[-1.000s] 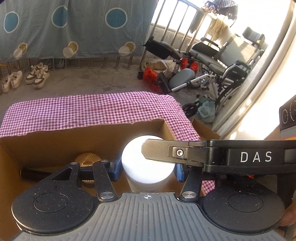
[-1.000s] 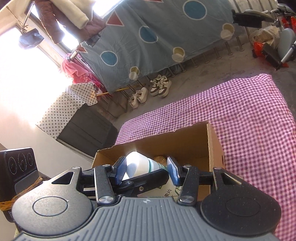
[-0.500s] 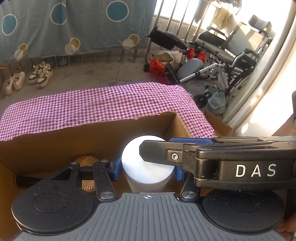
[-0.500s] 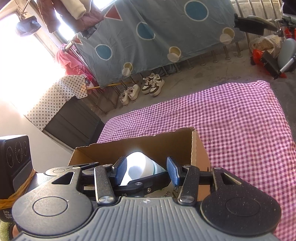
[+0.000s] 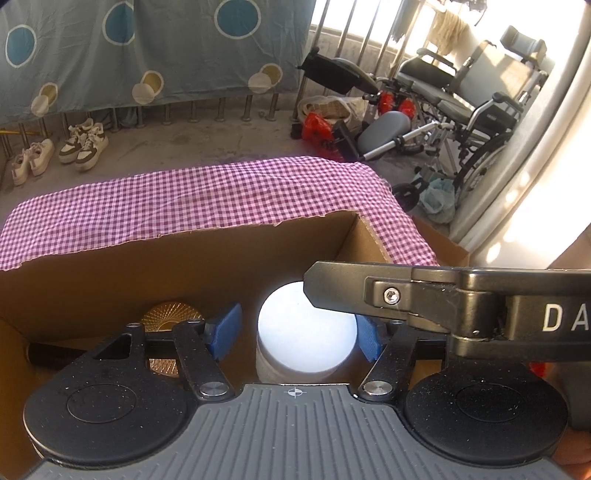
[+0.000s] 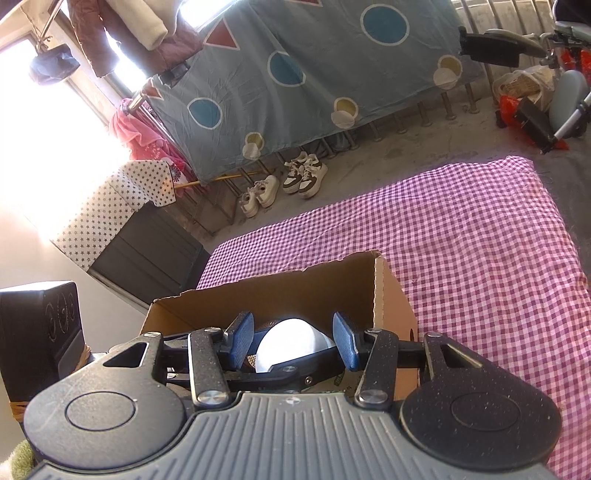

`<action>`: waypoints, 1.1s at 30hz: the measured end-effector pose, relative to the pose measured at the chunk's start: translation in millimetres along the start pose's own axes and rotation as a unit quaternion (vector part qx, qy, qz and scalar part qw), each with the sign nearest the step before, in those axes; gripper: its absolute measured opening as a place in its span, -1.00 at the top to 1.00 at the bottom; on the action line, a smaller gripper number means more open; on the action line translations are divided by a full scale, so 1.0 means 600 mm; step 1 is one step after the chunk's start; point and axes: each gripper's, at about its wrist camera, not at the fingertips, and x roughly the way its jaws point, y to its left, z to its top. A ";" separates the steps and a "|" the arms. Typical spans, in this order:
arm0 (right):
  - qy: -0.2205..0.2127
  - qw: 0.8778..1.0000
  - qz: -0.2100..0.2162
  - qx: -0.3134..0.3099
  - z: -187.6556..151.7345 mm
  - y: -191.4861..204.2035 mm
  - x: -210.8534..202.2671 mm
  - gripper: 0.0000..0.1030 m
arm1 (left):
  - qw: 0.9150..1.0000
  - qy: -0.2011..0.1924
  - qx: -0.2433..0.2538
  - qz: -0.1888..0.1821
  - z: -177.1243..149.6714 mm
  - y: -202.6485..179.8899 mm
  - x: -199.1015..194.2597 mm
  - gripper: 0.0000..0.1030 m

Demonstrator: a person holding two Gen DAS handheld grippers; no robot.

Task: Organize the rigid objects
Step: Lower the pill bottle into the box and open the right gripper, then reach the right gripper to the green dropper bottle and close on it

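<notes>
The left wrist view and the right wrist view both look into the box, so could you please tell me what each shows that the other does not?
Only the left wrist view shows the gold disc and a dark handle low in the box, plus a wheelchair beyond the table. Only the right wrist view shows the hanging jacket, a starred cloth and a black device at left. Both show the box, the white jar inside it, the gingham cloth and the sneakers.
</notes>
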 end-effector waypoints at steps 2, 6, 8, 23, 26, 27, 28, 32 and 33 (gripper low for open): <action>-0.009 1.000 0.003 0.004 -0.002 0.003 -0.014 0.00 | 1.000 -0.001 -0.001 0.002 0.000 -0.002 -0.006 -0.38; -0.036 0.999 0.014 0.012 -0.009 0.011 -0.055 0.00 | 1.000 -0.011 0.001 0.005 0.001 -0.007 -0.028 -0.51; -0.049 0.998 0.019 0.015 -0.016 0.015 -0.076 0.00 | 1.000 -0.019 0.004 0.004 0.000 -0.011 -0.043 -0.54; -0.138 0.985 0.082 0.065 -0.162 0.057 -0.253 -0.10 | 0.997 -0.069 0.036 -0.009 -0.087 -0.034 -0.231 -0.78; -0.134 0.983 0.096 0.078 -0.198 0.065 -0.262 -0.11 | 0.996 -0.082 0.035 -0.008 -0.123 -0.021 -0.264 -0.84; -0.131 0.983 0.101 0.084 -0.209 0.067 -0.263 -0.11 | 0.996 -0.084 0.032 -0.007 -0.139 -0.014 -0.274 -0.85; -0.127 0.982 0.108 0.090 -0.221 0.068 -0.262 -0.11 | 0.996 -0.082 0.028 -0.005 -0.150 -0.009 -0.280 -0.85; -0.108 0.982 0.116 0.101 -0.260 0.080 -0.258 -0.12 | 0.996 -0.085 0.008 0.005 -0.197 0.022 -0.300 -0.85; -0.101 0.983 0.116 0.101 -0.268 0.085 -0.254 -0.13 | 0.996 -0.085 0.002 0.008 -0.209 0.030 -0.305 -0.85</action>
